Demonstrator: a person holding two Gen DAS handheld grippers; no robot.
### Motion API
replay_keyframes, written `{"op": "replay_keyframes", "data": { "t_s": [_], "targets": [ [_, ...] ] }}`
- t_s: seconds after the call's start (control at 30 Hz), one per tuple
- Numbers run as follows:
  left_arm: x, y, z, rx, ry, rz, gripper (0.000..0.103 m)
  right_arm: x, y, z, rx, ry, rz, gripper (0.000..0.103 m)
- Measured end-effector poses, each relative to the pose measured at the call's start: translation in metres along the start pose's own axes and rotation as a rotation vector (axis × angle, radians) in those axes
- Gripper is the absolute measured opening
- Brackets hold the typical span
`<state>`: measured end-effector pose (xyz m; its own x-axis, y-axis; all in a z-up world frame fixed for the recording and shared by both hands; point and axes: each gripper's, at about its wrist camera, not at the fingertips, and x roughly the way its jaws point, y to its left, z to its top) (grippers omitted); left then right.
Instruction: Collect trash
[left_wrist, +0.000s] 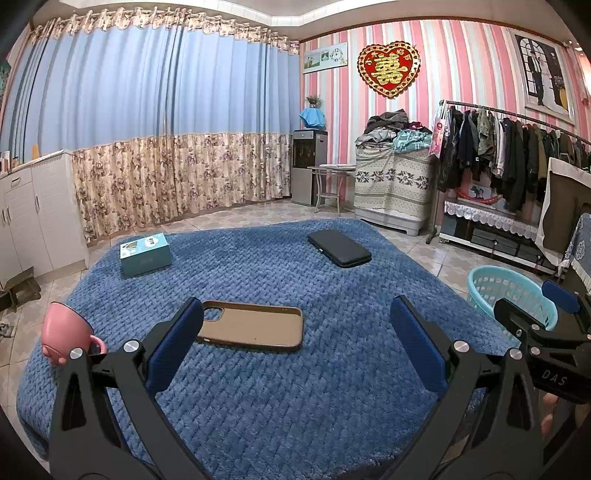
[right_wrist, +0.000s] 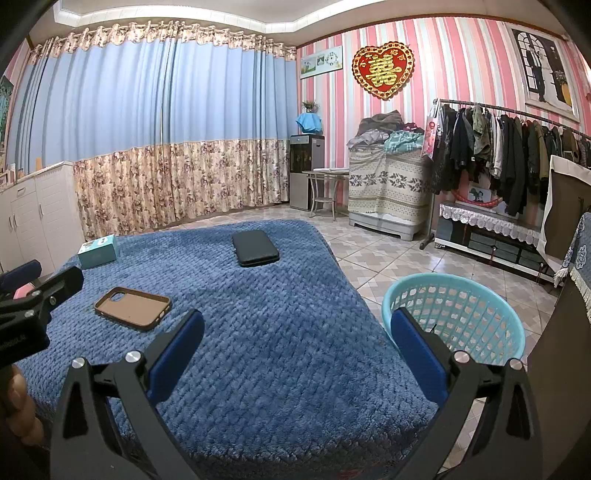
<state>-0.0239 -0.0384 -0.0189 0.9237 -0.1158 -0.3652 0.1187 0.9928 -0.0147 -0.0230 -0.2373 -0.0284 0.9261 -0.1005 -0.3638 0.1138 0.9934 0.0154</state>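
A brown phone case (left_wrist: 251, 326) (right_wrist: 133, 307) lies flat on the blue blanket (left_wrist: 295, 398) (right_wrist: 280, 354). My left gripper (left_wrist: 297, 317) hovers open just behind it, its left finger at the case's near left corner. A black pouch (left_wrist: 340, 248) (right_wrist: 255, 248) and a teal box (left_wrist: 146, 254) (right_wrist: 98, 251) rest farther back. A pink cup (left_wrist: 66, 334) stands at the blanket's left edge. My right gripper (right_wrist: 297, 328) is open and empty over the blanket's right side, beside the light-blue basket (right_wrist: 458, 295) (left_wrist: 480, 280) on the floor.
White cabinets (left_wrist: 33, 214) line the left wall and floral curtains (right_wrist: 177, 177) the back. A water dispenser (right_wrist: 306, 170), a small table, a covered stack of laundry (right_wrist: 388, 184) and a clothes rack (right_wrist: 498, 147) stand at the right. Tiled floor (right_wrist: 388, 254) surrounds the blanket.
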Motion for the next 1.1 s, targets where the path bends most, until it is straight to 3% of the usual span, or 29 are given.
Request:
{"op": "replay_keyframes", "data": {
  "t_s": [1.1],
  "targets": [
    [-0.0005, 0.0009, 0.0011, 0.004, 0.000, 0.002, 0.098, 0.0011, 0.0004, -0.0013, -0.001, -0.001, 0.000, 0.099]
  ]
}}
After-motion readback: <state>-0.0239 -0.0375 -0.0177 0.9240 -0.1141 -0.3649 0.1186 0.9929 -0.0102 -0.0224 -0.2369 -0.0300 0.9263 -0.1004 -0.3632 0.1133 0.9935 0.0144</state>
